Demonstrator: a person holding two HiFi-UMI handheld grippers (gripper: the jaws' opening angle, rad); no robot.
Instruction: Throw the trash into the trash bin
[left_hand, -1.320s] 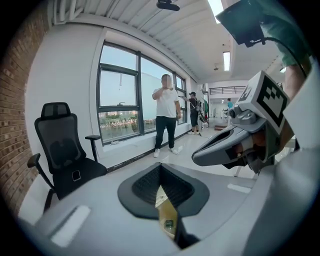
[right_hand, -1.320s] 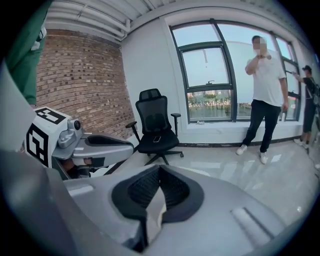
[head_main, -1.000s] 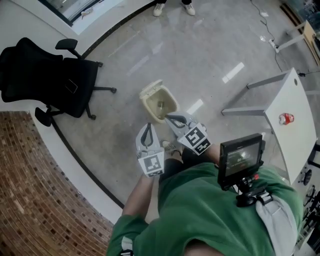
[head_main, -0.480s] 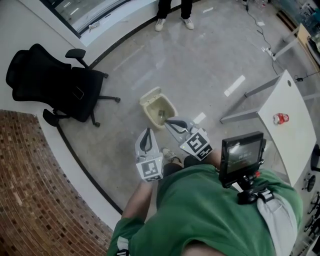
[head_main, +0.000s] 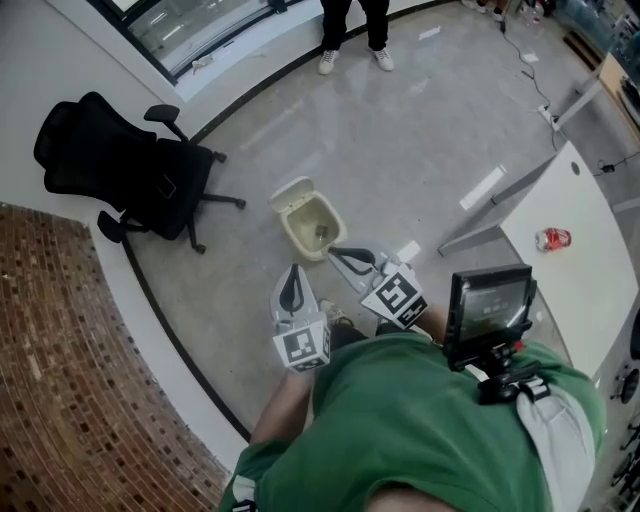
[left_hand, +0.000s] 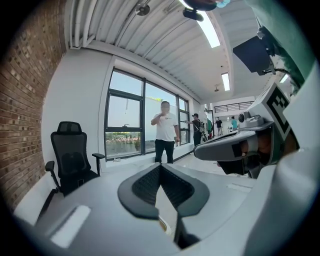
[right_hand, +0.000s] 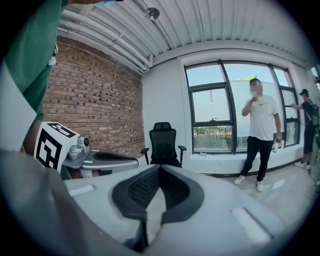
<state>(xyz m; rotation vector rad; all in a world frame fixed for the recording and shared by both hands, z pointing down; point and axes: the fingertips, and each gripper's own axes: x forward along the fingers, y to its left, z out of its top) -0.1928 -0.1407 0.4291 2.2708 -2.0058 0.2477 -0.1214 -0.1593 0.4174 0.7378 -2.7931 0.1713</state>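
Both grippers sit higher than a second ago, and my head camera now takes in more of the room: the bystander's legs (head_main: 352, 22) show at the top edge.

Left gripper (head_main: 293, 275): jaws fully together. In the left gripper view the dark ribbed pads (left_hand: 147, 185) meet at the tip with nothing between them.

Right gripper (head_main: 338, 254): same state. Its pads (right_hand: 142, 187) are closed tip to tip and hold nothing. I hold both grippers side by side in front of me, pointing towards the windows.

Trash bin (head_main: 300, 225): beige, on the grey floor just ahead of the right gripper's tip, with its lid tilted open on the far side. A small dark item lies at the bottom; I cannot tell what it is.

Red can (head_main: 552, 239): lies on its side on the white table (head_main: 590, 290) to my right, well apart from the bin.

Black office chair (head_main: 130, 170): stands to the left, near the brick surface (head_main: 70, 380).
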